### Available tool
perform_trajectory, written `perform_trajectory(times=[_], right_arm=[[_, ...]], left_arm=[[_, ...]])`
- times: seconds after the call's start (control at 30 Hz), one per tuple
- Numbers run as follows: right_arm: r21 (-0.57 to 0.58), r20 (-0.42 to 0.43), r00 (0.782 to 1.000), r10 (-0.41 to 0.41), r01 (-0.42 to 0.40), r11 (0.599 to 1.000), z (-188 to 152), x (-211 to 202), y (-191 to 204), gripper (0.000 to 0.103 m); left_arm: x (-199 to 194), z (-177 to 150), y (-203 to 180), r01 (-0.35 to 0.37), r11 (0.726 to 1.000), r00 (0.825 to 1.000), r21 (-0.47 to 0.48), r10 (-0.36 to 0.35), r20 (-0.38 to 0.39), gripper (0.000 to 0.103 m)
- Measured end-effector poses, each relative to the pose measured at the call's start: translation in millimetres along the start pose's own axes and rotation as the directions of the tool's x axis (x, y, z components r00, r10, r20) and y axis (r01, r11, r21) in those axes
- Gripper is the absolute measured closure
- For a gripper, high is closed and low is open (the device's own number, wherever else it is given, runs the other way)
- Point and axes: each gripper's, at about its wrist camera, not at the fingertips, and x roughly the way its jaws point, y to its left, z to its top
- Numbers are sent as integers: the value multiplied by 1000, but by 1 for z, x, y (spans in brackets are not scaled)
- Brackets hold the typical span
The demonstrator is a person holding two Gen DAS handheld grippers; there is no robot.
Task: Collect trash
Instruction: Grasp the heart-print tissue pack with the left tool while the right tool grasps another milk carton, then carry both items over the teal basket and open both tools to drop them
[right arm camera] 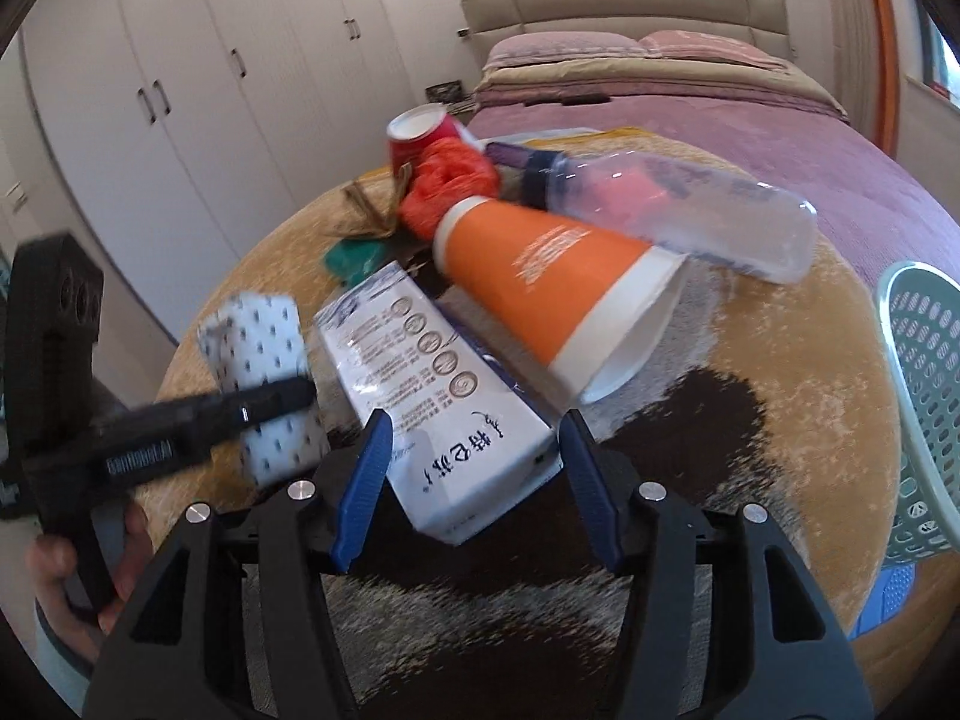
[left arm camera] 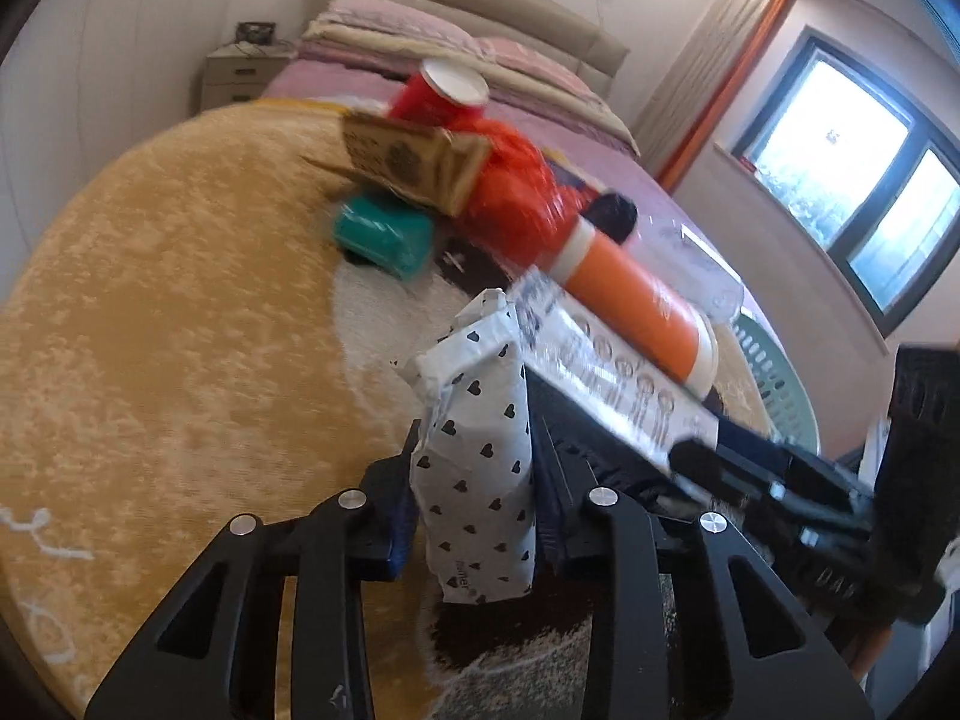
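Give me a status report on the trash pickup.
Left gripper shut on heart-print packet. Right gripper open, straddling white carton. Orange cup leans on the carton.

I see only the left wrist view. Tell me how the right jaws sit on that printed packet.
Observer: The right gripper straddles the near end of the printed white packet, one blue pad on each side. I cannot tell whether they press on it.
Operator: Report the orange cup's mouth.
Observer: The orange cup lies on its side, and its open mouth faces the right gripper.
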Motion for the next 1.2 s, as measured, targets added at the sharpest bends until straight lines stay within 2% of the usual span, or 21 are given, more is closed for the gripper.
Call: perform_trajectory(times=[0.1, 0.2, 0.23, 0.27, 0.33, 0.43, 0.53, 0.63, 0.73, 0.93, 1.13, 1.2], right_arm=[[-47, -17, 999, 47, -47, 998, -6, -4, 16, 49], [-110, -6, 1000, 24, -24, 994, -10, -10, 30, 48], [-125, 1, 1000, 8, -8, 992, -10, -11, 33, 45], [-138, 8, 1000, -8, 9, 990, -9, -10, 35, 35], [-145, 4, 1000, -30, 30, 989, -7, -5, 37, 30], [-140, -29, 1000, -8, 4, 990, -4, 4, 38, 30], [-148, -55, 998, -25, 16, 989, -5, 14, 42, 30], [-154, -66, 997, -42, 32, 988, 1, 22, 46, 31], [-186, -84, 993, -88, 71, 980, 3, 28, 51, 47], [-166, -48, 995, -89, 79, 983, 3, 17, 47, 49], [-128, 34, 994, -100, 104, 986, 10, -18, 32, 49], [-105, 72, 991, -113, 120, 987, 14, -33, 25, 49]], left_arm=[[-14, 4, 7, -17, 1000, 1000, -10, 17, 16, 72], [-24, 6, 14, -27, 1000, 1000, -14, 27, 15, 72], [-26, 7, 15, -29, 999, 999, -15, 30, 17, 72], [-27, 7, 17, -32, 999, 999, -17, 32, 16, 72], [-29, 6, 20, -30, 999, 999, -25, 30, 14, 72], [-30, 3, 21, -30, 999, 1000, -19, 30, 9, 72], [-28, 1, 18, -26, 1000, 1000, -7, 26, -2, 72], [-27, -1, 14, -19, 1000, 1000, 6, 19, -7, 72], [-28, -1, 9, -20, 1000, 1000, 22, 20, -7, 72], [-31, 1, 1, -10, 999, 1000, 45, 10, -2, 72], [-36, 7, -15, 13, 997, 1000, 78, -14, 16, 72], [-37, 11, -25, 44, 995, 999, 95, -46, 22, 72]])
